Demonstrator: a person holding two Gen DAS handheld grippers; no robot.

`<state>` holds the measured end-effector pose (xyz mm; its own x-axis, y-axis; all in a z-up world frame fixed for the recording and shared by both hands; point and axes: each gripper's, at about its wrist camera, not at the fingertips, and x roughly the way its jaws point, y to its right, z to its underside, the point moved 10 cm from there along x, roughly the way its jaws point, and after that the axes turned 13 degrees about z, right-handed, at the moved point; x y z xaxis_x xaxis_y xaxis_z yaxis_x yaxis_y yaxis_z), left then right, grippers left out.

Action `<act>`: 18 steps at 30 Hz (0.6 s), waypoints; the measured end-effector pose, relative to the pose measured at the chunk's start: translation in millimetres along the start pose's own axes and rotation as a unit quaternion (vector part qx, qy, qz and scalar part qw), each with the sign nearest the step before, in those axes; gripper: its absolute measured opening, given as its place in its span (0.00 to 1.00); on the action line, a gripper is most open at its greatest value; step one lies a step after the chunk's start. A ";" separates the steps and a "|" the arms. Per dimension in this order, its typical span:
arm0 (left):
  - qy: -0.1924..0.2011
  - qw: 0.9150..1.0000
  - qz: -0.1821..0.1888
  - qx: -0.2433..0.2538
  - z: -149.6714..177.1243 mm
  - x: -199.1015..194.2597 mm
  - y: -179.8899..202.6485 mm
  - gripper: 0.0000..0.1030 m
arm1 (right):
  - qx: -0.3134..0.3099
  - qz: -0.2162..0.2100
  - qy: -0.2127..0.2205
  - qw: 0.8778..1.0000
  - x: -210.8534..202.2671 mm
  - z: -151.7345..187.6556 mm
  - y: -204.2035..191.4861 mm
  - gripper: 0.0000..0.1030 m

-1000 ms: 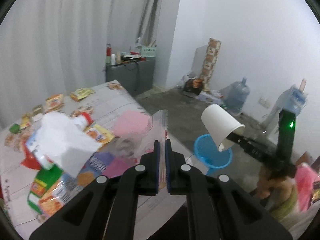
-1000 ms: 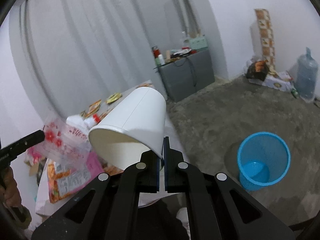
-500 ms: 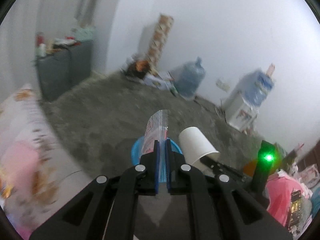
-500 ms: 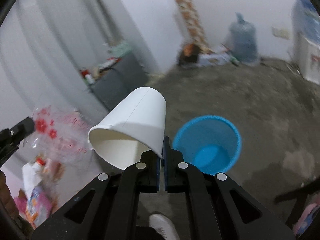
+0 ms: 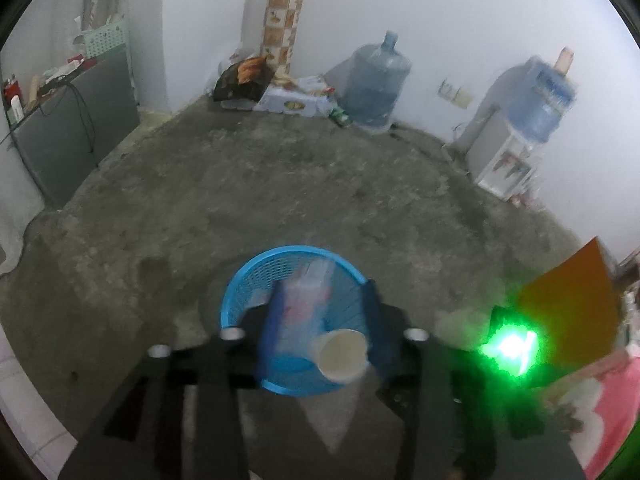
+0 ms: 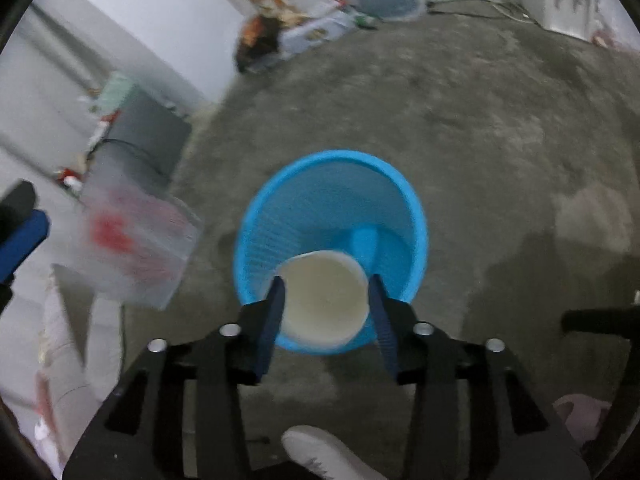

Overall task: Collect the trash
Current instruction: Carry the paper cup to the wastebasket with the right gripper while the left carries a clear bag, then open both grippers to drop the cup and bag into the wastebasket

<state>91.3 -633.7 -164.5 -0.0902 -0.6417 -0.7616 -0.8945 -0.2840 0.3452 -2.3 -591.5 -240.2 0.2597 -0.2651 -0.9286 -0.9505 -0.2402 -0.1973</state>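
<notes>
Left gripper (image 5: 320, 320): lower centre of the left wrist view, pointing steeply down at the floor; jaws opening, blue pads spread apart and blurred.
Plastic bag (image 5: 306, 300): clear, with red print, blurred; in the left wrist view it lies between the left gripper's spread pads, over the mouth of the basket. In the right wrist view it shows at middle left, beside a blue pad at the left edge. Whether a pad touches it cannot be told through the blur.
Right gripper (image 6: 326, 300): lower centre of the right wrist view, pointing steeply down; jaws opening, pads parted.
Paper cup (image 6: 323, 298): white, mouth toward the camera, between the right gripper's pads and over the near rim of the basket; narrow gaps show at both pads. In the left wrist view it appears at the basket's lower right.
Basket (image 6: 412, 216): blue plastic, mesh walls, round, upright on the floor; centre of the right wrist view, lower centre of the left.
Floor (image 5: 280, 184): bare grey concrete, mottled.
Cabinet (image 5: 80, 128): grey, far left of the left wrist view, small items on top, a dark cable hanging down its front.
Water jug (image 5: 376, 84): large, blue-tinted, upper centre right of the left wrist view, against the white wall.
Dispenser (image 5: 520, 128): white, upper right, an inverted blue bottle on top.
Boxes and bags (image 5: 276, 84): heaped at the wall foot, upper centre.
Shoe (image 6: 324, 456): white, bottom centre of the right wrist view.
Green light (image 5: 510, 346): bright glow, lower right of the left wrist view.
</notes>
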 end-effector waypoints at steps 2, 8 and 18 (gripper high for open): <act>-0.002 1.000 0.001 -0.004 0.6 0.7 -4.7 0.42 | 0.010 -0.010 0.002 1.000 -6.9 1.5 6.3 0.45; 0.026 0.999 0.025 0.002 4.2 -33.4 -1.2 0.51 | -0.003 -0.009 0.036 0.999 -32.8 0.1 11.9 0.51; 0.103 0.995 0.017 -0.004 25.1 -206.6 -19.9 0.65 | -0.056 -0.093 0.086 0.990 -101.0 -11.9 -42.6 0.68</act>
<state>116.7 -477.6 -27.8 -0.0286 -0.7833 -0.6210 -0.8889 -0.2642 0.3742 14.0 -565.6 -134.2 0.4627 -0.3603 -0.8100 -0.8613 -0.3989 -0.3146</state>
